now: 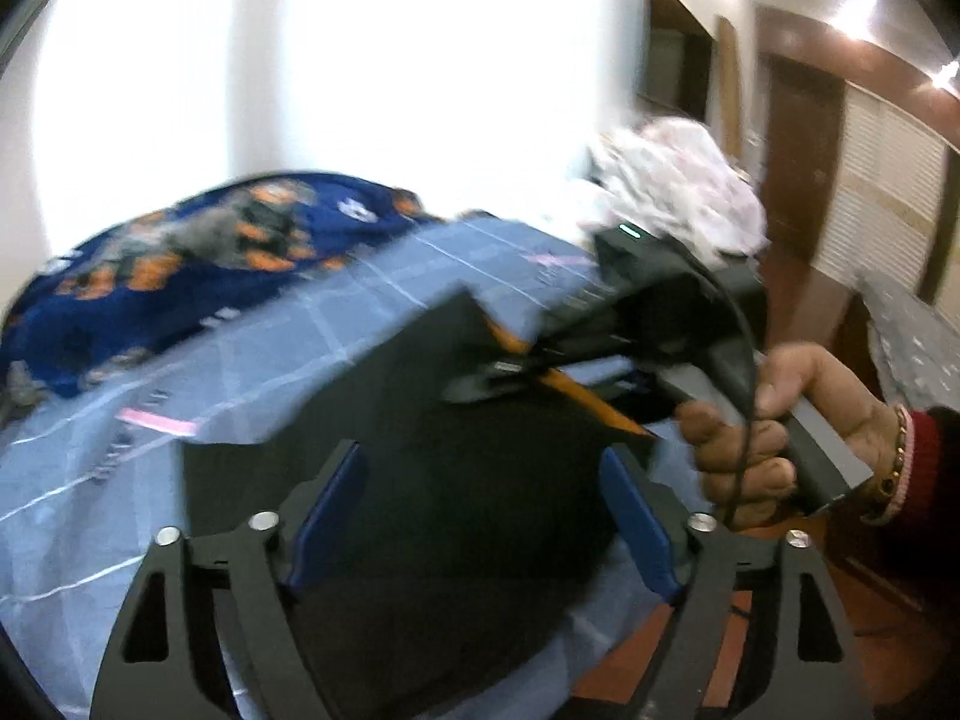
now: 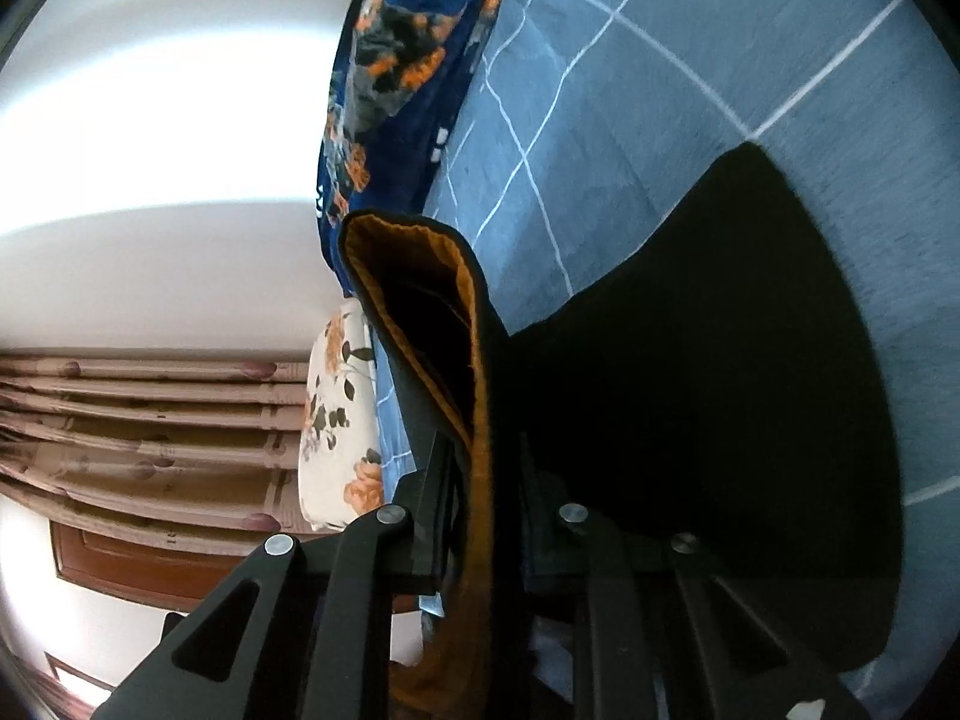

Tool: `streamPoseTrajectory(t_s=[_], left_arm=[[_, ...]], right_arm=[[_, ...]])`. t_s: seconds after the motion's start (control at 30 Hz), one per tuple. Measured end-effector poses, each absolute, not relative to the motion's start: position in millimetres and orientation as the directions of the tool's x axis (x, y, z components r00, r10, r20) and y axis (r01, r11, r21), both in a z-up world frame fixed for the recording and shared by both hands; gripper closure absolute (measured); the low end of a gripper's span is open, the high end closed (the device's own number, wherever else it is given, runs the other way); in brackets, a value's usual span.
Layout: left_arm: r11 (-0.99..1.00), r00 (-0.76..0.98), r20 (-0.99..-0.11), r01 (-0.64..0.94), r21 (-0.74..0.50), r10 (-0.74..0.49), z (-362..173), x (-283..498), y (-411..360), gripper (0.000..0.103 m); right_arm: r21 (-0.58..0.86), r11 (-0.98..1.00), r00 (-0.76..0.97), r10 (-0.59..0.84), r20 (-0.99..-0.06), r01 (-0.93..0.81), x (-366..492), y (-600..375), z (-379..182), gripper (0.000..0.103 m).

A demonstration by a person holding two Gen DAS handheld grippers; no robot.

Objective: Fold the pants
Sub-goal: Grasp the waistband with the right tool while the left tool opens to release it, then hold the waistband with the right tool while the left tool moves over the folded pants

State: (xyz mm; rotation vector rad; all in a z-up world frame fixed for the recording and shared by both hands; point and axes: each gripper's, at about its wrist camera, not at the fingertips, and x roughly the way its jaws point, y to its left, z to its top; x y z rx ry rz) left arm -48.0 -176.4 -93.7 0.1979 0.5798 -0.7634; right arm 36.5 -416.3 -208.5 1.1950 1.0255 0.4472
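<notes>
Left gripper (image 1: 480, 516) is spread wide, its blue pads (image 1: 327, 510) standing apart over the black pants with orange lining (image 1: 420, 432), nothing pinched between them, so that claw is released. The pants lie dark and flat across the grey-blue bedsheet with white grid lines (image 1: 120, 480), one edge lifted toward the right side of the left wrist view. Over there the right gripper (image 1: 498, 369) bites the raised orange-edged hem, and the person's hand (image 1: 774, 426) wraps its grey handle, a beaded bracelet and a dark red sleeve at the wrist.

From the right wrist view the right gripper (image 2: 474, 480) is clenched on the pants (image 2: 690, 360): the fold of black cloth with its orange inner face runs up between the black fingers (image 2: 429, 480) and curls over above them. The rest of the garment fans out dark on the bedsheet (image 2: 660, 90) to the right. A navy blanket with orange and grey flowers (image 2: 396, 78) lies bunched along the far edge of the bed, and a white pillow printed with orange flowers (image 2: 339, 420) sits beside it

The left view is motion-blurred; a pale crumpled cloth heap (image 1: 678, 180) shows beyond the bed
</notes>
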Motion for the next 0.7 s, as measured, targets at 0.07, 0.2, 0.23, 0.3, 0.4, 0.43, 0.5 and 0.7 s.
streamPoseTrajectory(t_s=[0.07,0.2,0.23,0.3,0.4,0.43,0.5,0.7], left_arm=[[0.756,0.617,-0.549,0.653,-0.042,-0.564,-88,-42,-157,0.009],[0.821,0.647,-0.58,0.566,-0.071,-0.496,-93,-18,-128,0.008],[0.833,0.648,-0.591,0.548,-0.076,-0.48,-96,-13,-122,0.008],[0.856,0.641,-0.617,0.506,-0.106,-0.456,-104,1,-110,0.008],[0.871,0.62,-0.651,0.472,-0.135,-0.437,-115,14,-102,0.008],[0.878,0.617,-0.664,0.46,-0.13,-0.422,-119,18,-99,0.008],[0.886,0.612,-0.681,0.447,-0.122,-0.402,-127,20,-97,0.008],[0.882,0.576,-0.727,0.462,-0.088,-0.374,-147,20,-102,0.008]], right_arm=[[0.91,0.351,0.521,0.747,-0.413,0.219,33,-424,-208,0.086],[0.912,0.342,0.55,0.728,-0.409,0.225,24,-440,-208,0.086],[0.911,0.345,0.553,0.724,-0.412,0.227,24,-442,-208,0.086],[0.907,0.354,0.557,0.717,-0.419,0.227,22,-446,-210,0.086],[0.907,0.36,0.562,0.713,-0.419,0.22,22,-450,-215,0.086],[0.907,0.361,0.563,0.713,-0.418,0.216,23,-451,-216,0.086],[0.906,0.37,0.567,0.71,-0.418,0.206,25,-452,-219,0.086],[0.9,0.385,0.572,0.7,-0.428,0.203,29,-461,-238,0.086]])
